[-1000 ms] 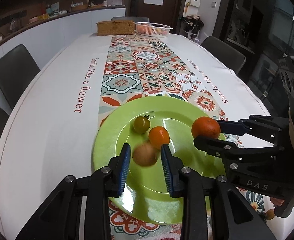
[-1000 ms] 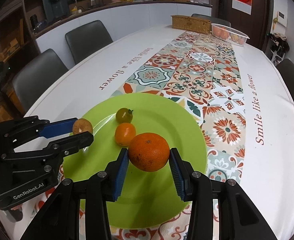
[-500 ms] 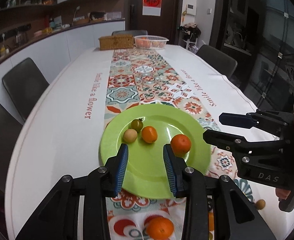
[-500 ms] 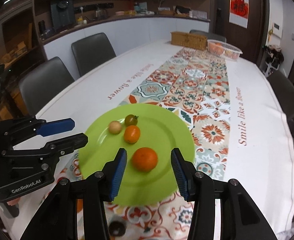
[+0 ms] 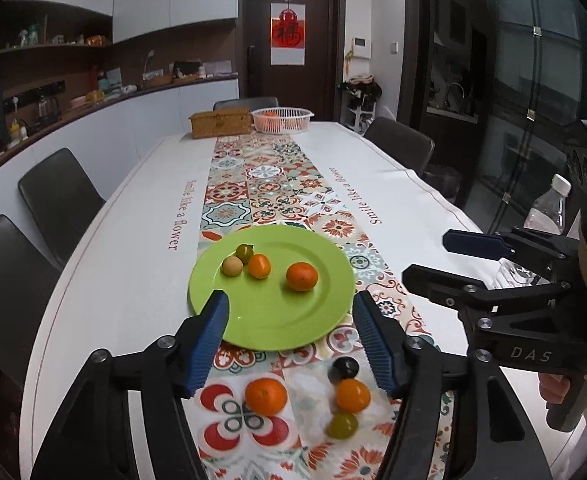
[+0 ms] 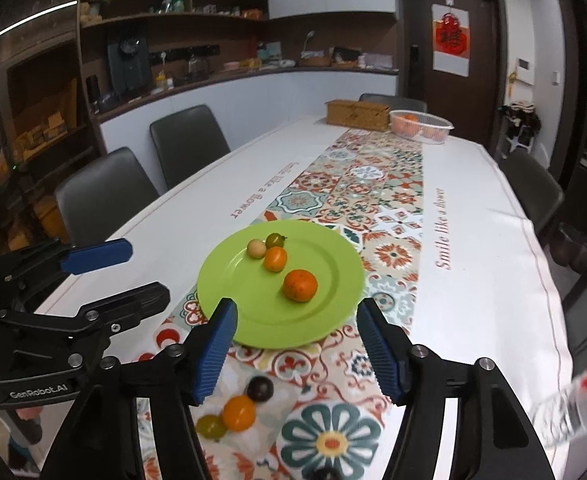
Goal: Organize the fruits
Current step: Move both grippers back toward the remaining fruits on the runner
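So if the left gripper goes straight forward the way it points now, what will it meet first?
Probably the near rim of the green plate, which lies centred between the opening, empty jaws of the left gripper. The big orange on it comes after. Depth is unclear, so it might touch the patterned runner first.

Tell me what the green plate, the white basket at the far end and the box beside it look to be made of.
Green plate: likely plastic or melamine, though glazed ceramic is possible; uniform lime colour with a soft sheen.
White basket: moulded plastic, judging by its slotted, see-through walls with orange fruit showing inside.
Box: apparently woven rattan or bamboo, tan with a fine textured weave; too distant to be sure.
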The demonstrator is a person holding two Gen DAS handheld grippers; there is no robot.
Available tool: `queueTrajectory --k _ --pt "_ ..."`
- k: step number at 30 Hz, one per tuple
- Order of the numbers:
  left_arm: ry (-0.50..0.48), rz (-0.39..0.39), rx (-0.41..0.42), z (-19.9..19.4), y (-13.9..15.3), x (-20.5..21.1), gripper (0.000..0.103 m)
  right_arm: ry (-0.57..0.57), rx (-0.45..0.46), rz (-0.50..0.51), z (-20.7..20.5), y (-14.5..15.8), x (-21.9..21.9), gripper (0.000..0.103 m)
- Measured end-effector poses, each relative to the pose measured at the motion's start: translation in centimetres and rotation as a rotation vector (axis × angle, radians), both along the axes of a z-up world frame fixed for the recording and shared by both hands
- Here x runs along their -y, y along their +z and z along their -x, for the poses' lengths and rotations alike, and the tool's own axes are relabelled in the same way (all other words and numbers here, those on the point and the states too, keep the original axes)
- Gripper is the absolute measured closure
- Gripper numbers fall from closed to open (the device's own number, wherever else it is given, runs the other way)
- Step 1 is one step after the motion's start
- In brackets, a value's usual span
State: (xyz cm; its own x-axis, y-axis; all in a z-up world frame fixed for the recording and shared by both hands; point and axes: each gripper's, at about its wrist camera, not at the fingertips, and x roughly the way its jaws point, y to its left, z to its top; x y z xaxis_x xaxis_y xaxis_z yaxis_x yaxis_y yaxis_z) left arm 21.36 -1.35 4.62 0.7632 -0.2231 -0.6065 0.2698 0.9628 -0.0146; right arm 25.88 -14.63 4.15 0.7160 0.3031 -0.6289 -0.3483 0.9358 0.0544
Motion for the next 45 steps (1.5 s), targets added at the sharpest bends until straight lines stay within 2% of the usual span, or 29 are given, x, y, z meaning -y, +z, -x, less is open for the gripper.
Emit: queueTrajectory --k 3,5,12,16,23,30,37,45 --pt "0.012 0.005 0.026 1.7 0.5 0.1 0.034 -0.024 0.024 0.004 2.0 0.4 0.6 0.039" --pt "0.022 0.009 0.041 2.6 0.8 0.1 0.032 -0.036 0.037 0.007 2.9 0.6 0.9 0.033" --pt "0.038 0.004 0.077 5.3 1.0 0.6 0.027 -0.081 0.075 0.007 5.9 0.8 2.0 0.031" --pt "0.038 0.002 0.078 6.3 0.3 1.0 0.025 -0.104 0.057 -0.013 6.9 0.2 2.8 0.029" --pt "0.031 -0.015 0.062 7.2 -1.3 1.9 0.024 -0.157 0.03 0.015 8.5 -1.7 3.9 0.029" --pt "0.026 -0.059 0.037 8.6 -3.6 2.5 0.023 -0.2 -0.03 0.026 9.4 -3.6 5.2 0.029" --pt "0.011 -0.099 0.049 10.4 -5.5 3.2 0.023 -0.226 -0.06 0.062 10.7 -5.4 6.0 0.029" --pt "-0.016 -0.114 0.003 9.3 -8.1 3.8 0.023 -0.205 -0.102 0.1 10.8 -7.7 6.1 0.029"
